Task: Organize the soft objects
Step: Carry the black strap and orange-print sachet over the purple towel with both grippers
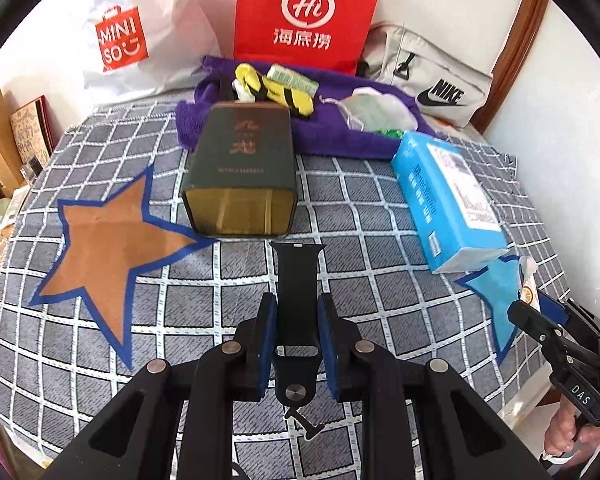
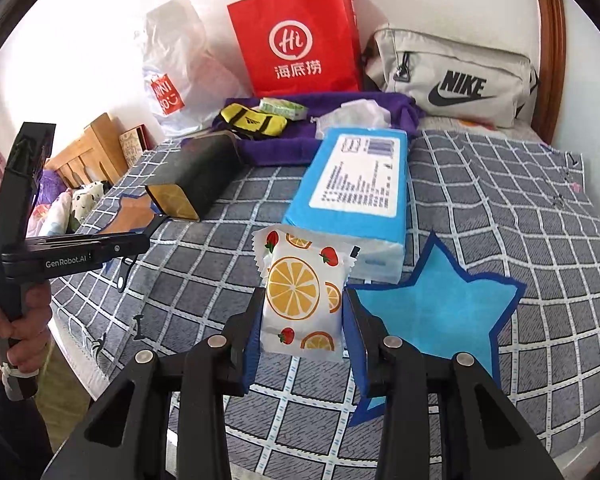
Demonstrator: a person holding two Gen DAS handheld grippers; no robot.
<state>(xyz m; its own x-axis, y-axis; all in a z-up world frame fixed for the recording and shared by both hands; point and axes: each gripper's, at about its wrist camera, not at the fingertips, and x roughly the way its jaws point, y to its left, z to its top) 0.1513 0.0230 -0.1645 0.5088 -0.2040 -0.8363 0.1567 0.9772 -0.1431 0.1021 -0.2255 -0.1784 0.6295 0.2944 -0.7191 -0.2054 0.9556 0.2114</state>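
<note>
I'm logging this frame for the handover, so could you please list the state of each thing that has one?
Left tongs: shut on black watch strap.
Right tongs: shut on fruit-print packet.
Dark box: lying on its side, open end toward the camera.
Blue tissue pack: lying flat, label up.
Red paper bag: upright.
Purple towel: spread out, rumpled.

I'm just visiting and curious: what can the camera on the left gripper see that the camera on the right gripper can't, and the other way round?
Only the left wrist view shows the whole orange star patch and the black rubber watch strap pinched in the left gripper.

Only the right wrist view shows the full front of the white fruit-print packet clamped in the right gripper, plus most of the light blue star patch.

Both show the red paper bag, grey Nike pouch, blue tissue pack, dark green tin box and purple towel on the checked grey bedcover.
</note>
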